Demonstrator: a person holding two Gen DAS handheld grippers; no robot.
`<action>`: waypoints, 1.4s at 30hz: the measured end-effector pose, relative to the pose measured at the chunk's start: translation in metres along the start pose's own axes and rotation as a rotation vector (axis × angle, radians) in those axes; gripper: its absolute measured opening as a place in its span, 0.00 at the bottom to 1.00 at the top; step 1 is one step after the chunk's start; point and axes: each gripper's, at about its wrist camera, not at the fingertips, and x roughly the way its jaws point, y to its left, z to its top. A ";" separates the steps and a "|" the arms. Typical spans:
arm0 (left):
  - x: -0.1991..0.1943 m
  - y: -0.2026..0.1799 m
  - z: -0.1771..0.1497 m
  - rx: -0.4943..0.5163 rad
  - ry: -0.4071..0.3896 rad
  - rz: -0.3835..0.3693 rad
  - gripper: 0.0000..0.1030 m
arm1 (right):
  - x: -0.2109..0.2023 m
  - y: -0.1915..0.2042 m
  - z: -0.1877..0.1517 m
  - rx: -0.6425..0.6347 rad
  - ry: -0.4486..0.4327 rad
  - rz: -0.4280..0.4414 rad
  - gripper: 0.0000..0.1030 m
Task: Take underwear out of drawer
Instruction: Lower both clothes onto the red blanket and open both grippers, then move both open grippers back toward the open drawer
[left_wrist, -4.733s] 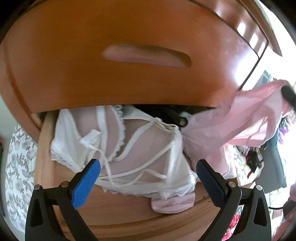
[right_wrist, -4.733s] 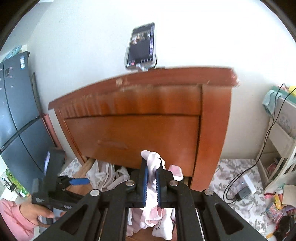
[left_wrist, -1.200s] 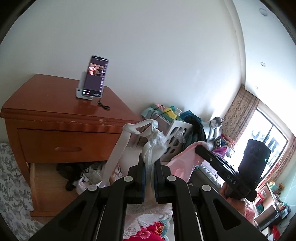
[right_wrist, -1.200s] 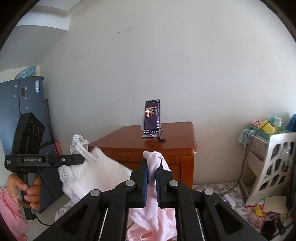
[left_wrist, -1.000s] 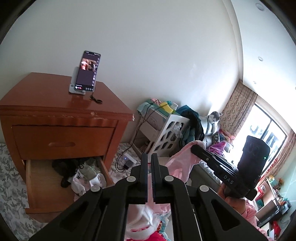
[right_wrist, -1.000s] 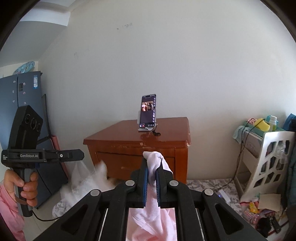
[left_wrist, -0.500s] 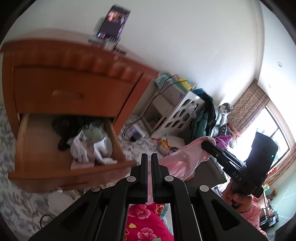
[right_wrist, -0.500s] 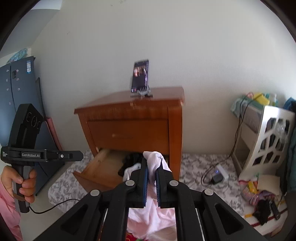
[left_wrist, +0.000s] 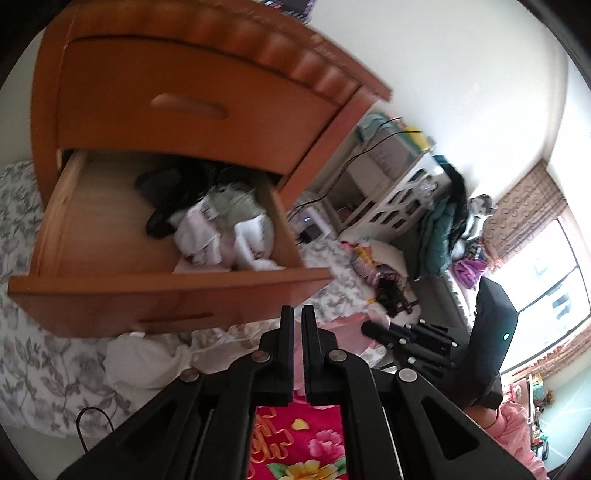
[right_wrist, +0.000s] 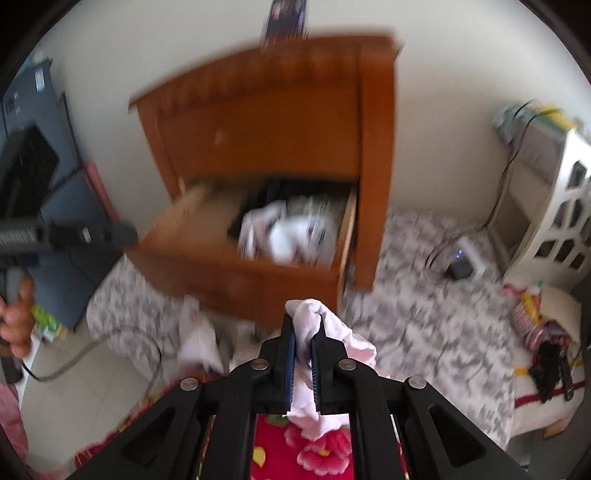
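The wooden drawer (left_wrist: 166, 299) of the nightstand (left_wrist: 184, 74) stands pulled out, with white, grey-green and black clothes (left_wrist: 221, 236) piled at its right end. In the right wrist view my right gripper (right_wrist: 304, 319) is shut on pink underwear (right_wrist: 343, 339), low in front of the drawer (right_wrist: 221, 273). My left gripper (left_wrist: 297, 314) is shut with nothing in it. A white undergarment (left_wrist: 147, 362) lies crumpled on the floor below the drawer front. The left gripper (right_wrist: 127, 233) also shows at the left of the right wrist view, held by a hand (right_wrist: 16, 317).
A red floral blanket (left_wrist: 295, 435) lies under both grippers. A white rack (right_wrist: 561, 206) and a charger (right_wrist: 460, 266) stand to the right. A cable (right_wrist: 122, 343) runs over the patterned floor mat (right_wrist: 424, 314). A dark cabinet (right_wrist: 33, 110) stands at the left.
My left gripper let go of the white undergarment about a second ago; it now lies on the floor. Both grippers have dropped lower and tilted down toward the drawer and floor.
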 end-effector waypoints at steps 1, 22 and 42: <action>0.001 0.003 -0.002 0.002 0.001 0.017 0.03 | 0.009 0.002 -0.005 -0.006 0.025 0.002 0.10; 0.027 0.036 -0.021 0.047 0.033 0.302 0.74 | 0.065 0.019 -0.022 -0.055 0.163 -0.022 0.57; 0.041 0.074 -0.034 -0.019 0.043 0.414 0.96 | 0.081 0.009 -0.027 -0.025 0.187 -0.043 1.00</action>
